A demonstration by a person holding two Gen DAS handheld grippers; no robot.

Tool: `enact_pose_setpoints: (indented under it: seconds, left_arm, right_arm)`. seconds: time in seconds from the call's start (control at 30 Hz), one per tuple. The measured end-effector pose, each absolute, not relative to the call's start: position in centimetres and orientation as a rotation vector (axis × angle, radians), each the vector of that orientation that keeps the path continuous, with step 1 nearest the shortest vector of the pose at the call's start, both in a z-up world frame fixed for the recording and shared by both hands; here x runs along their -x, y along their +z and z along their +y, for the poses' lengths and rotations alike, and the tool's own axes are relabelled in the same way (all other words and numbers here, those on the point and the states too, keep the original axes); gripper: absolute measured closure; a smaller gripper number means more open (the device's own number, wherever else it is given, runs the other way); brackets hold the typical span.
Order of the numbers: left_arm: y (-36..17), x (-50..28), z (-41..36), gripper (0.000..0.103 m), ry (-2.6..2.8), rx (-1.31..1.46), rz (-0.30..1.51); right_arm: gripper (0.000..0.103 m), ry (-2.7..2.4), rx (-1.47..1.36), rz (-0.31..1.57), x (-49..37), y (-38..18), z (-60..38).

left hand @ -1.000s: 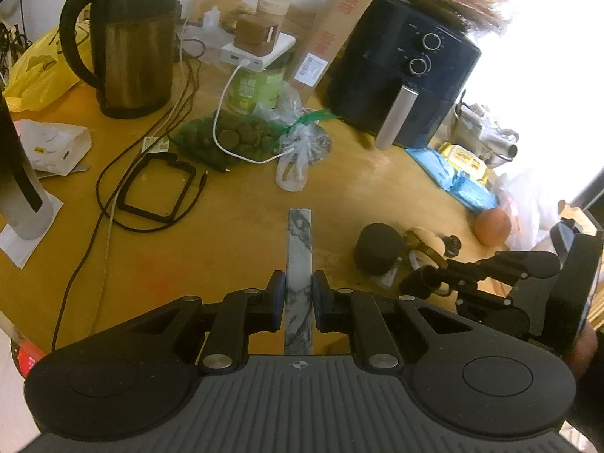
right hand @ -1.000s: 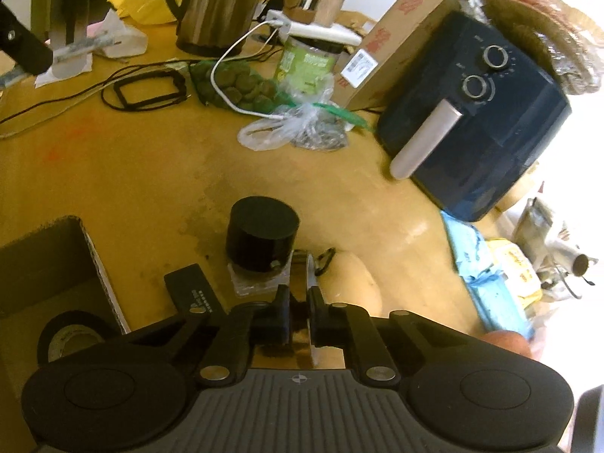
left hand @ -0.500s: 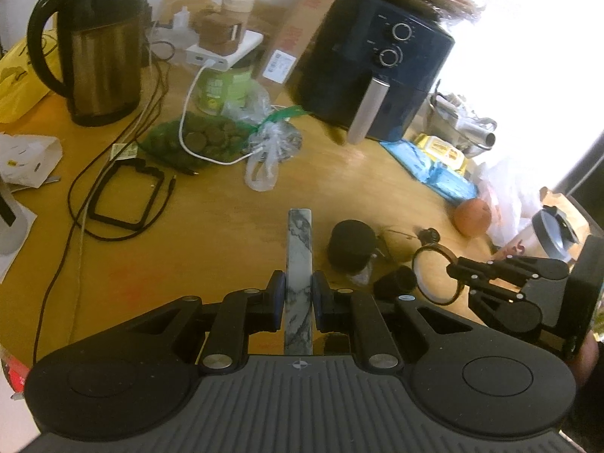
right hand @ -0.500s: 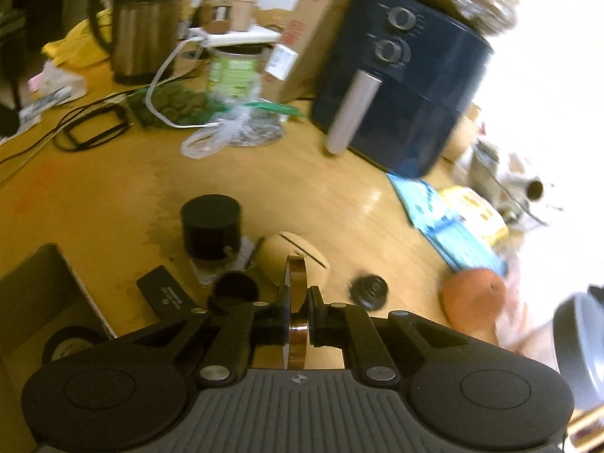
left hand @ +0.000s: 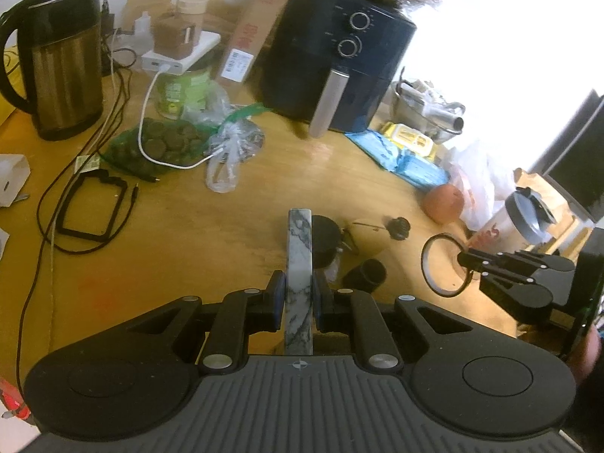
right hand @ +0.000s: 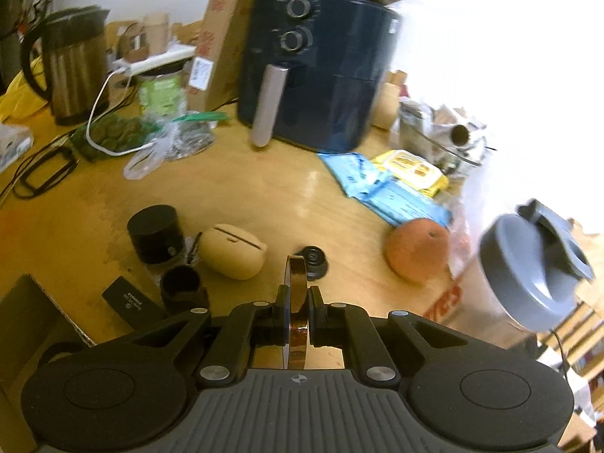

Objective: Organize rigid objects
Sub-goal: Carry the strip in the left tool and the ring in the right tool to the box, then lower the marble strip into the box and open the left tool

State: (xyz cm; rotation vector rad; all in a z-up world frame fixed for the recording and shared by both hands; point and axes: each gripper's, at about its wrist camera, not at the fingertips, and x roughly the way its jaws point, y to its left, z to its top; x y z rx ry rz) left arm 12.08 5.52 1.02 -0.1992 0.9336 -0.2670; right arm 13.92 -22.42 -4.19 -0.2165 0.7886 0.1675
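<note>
My left gripper (left hand: 299, 294) is shut on a white-and-grey marble bar (left hand: 299, 249) that sticks out forward over the wooden table (left hand: 226, 234). My right gripper (right hand: 298, 302) is shut on a thin amber tape ring (right hand: 296, 275), seen edge-on above the table. In the left wrist view the same tape ring (left hand: 424, 264) hangs from the right gripper (left hand: 466, 262) at the right. Below lie a black jar (right hand: 156, 232), a beige case (right hand: 232, 251), a small black cap (right hand: 313, 260), a small black cup (right hand: 181, 287) and a flat black piece (right hand: 130, 302).
A cardboard box (right hand: 34, 317) sits at the near left. An orange (right hand: 417, 255) and a grey-lidded tumbler (right hand: 528, 275) stand at the right. At the back are a dark air fryer (right hand: 321, 68), a kettle (right hand: 71, 68), a green jar (right hand: 162, 90), bags and cables (left hand: 60, 196).
My right gripper has risen off the table with the tape ring, rolled, and swung right, away from the black jar and beige case. My left gripper keeps the marble bar, drifting slightly.
</note>
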Motion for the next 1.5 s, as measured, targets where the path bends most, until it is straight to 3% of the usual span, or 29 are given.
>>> enact_pose_setpoints:
  seconds: [0.63,1.4,1.47,1.5]
  left_arm:
    - [0.4,-10.4,4.1,0.087,-0.359,0.188,0.962]
    - [-3.9,-7.9,2.6,0.087,-0.386,0.159,1.102]
    - [-4.1,-8.0,2.4,0.084,-0.372,0.133,1.104]
    - [-4.2,-8.0,2.2,0.077,-0.369,0.117,1.107]
  right_arm:
    - [0.092,0.160,-0.098,0.758,-9.3,0.7,-25.6]
    - [0.092,0.247,-0.304,0.835,-2.6,-0.3,-24.7]
    - [0.092,0.253,-0.307,0.848,-2.1,-0.5,-24.5]
    - [0.092,0.257,-0.307,0.855,-1.8,-0.6,-24.4]
